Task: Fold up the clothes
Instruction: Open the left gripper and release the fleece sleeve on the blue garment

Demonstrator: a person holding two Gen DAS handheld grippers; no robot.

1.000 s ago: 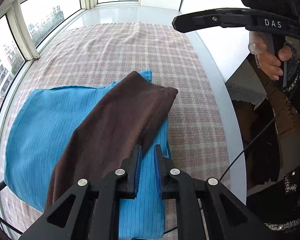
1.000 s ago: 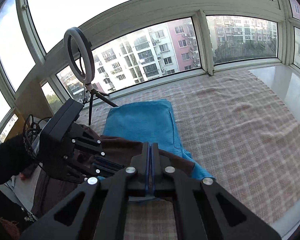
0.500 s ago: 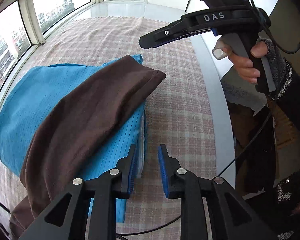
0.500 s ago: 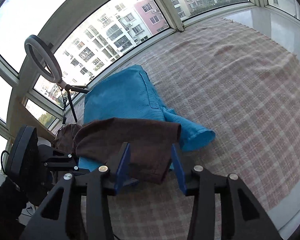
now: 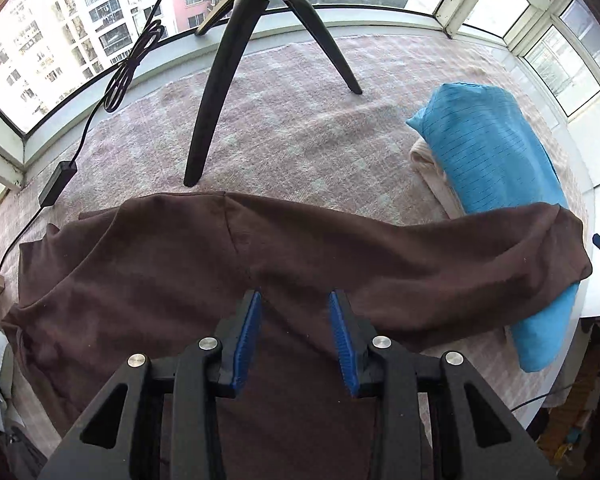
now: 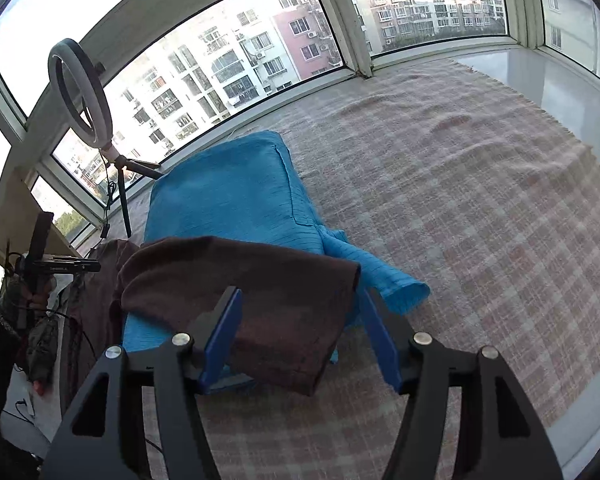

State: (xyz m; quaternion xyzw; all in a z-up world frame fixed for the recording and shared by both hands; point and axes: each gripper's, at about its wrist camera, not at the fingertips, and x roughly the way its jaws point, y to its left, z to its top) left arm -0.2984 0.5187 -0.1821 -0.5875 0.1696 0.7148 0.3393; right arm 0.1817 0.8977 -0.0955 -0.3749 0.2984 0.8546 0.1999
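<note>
black three-legged tripod (image 5: 236, 60) at window edge of plaid-covered surface (image 6: 480, 200), likely carrying the ring light | left gripper (image 5: 295, 326) released, empty over dark brown knit garment (image 5: 260, 264), probably picking a grip | sleeve draped over folded blue striped cloth (image 6: 228, 196) | right gripper (image 6: 300, 332) released, straddling sleeve end

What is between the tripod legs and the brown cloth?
Only bare checked blanket. In the left wrist view, the tripod stands on it just behind the brown cloth, with nothing else lying in that strip.
</note>
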